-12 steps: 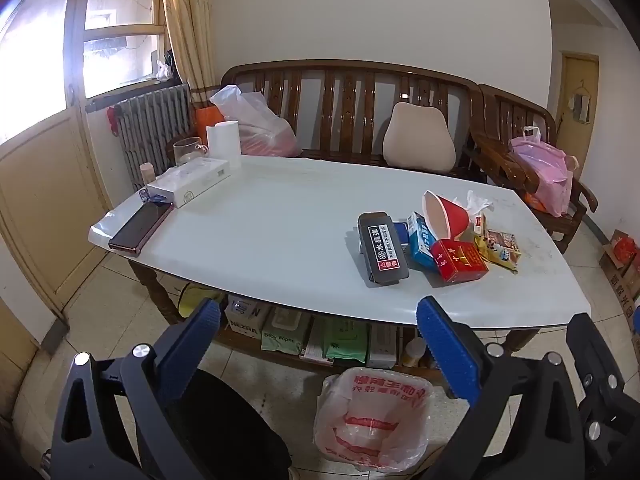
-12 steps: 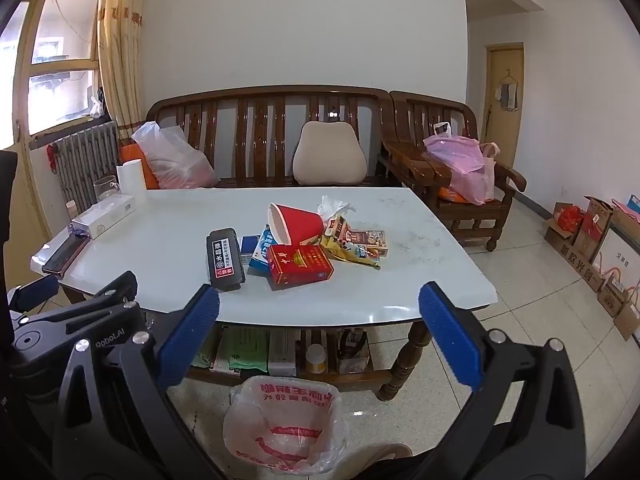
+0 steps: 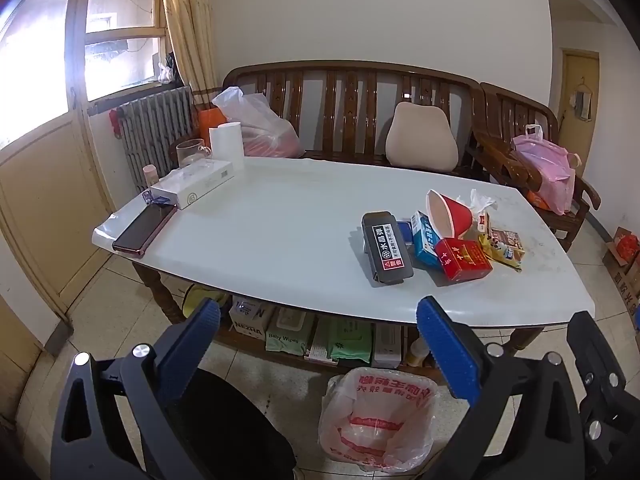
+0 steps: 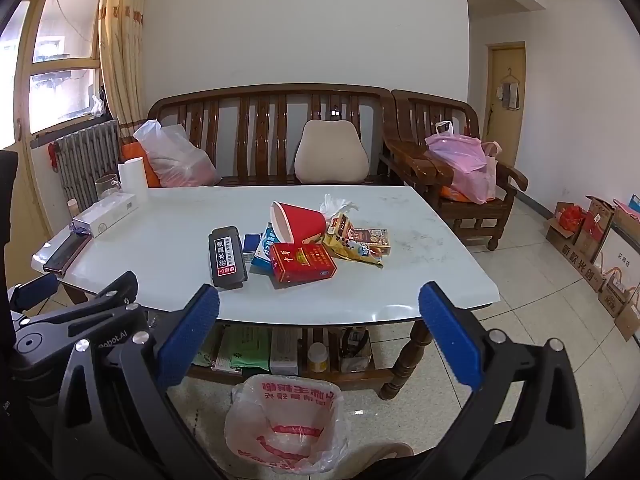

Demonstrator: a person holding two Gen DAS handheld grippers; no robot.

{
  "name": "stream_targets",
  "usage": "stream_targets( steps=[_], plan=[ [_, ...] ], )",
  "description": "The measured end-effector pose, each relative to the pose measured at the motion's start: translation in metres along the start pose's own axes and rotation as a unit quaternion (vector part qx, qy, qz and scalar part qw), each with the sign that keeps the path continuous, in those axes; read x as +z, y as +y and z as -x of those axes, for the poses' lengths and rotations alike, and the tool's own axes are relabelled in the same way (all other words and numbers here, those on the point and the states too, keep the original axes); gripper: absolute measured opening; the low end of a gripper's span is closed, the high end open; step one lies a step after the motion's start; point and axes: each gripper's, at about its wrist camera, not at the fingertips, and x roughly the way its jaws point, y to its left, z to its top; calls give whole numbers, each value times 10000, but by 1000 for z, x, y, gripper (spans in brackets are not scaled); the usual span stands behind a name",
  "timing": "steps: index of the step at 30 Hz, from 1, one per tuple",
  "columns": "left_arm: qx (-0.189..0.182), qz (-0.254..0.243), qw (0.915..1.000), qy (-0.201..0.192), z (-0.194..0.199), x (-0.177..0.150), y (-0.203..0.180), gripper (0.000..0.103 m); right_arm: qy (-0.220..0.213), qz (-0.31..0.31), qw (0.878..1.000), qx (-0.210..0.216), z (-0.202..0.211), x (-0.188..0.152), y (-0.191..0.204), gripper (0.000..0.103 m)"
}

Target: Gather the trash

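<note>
Both tools are held low in front of the white table [image 4: 168,248], at the near side, and this position makes sense because nothing is picked up yet: the left gripper [image 3: 318,344] has its blue pads spread wide with only air between them, and the right gripper [image 4: 319,326] is in the same wide and empty state, slightly tilted down toward the table edge. The trash is gathered in one heap on the table top, at about 12 o'clock from the right gripper and about 1 o'clock from the left one. In this heap the red paper cup [image 4: 299,221] lies on its side with the mouth toward the camera, leaning on the red box [image 4: 302,266]; a blue carton [image 3: 425,240] is partly under them, a yellow snack wrapper [image 4: 352,250] is at the right side, and a crumpled white plastic piece [image 4: 338,204] is behind. A black case [image 4: 227,258] lies just beside the heap at its 9 o'clock. The bin with a plastic bag [image 4: 286,420] stands on the floor directly under the near table edge, at 6 o'clock from the heap, probably so that a piece can be carried a short way and dropped in. I judge the collecting has not started. At the far left corner lie a phone [image 3: 144,229] and a white box [image 3: 192,184], well apart from the heap; they do not look like trash.
</note>
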Motion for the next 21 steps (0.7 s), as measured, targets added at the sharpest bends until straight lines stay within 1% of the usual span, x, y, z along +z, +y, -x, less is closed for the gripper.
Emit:
stream_targets(
  steps=[21],
  plan=[
    [48, -12, 10000, -43, 3, 1, 3, 97, 27, -1, 10000, 34, -1, -3, -1, 98]
  ],
)
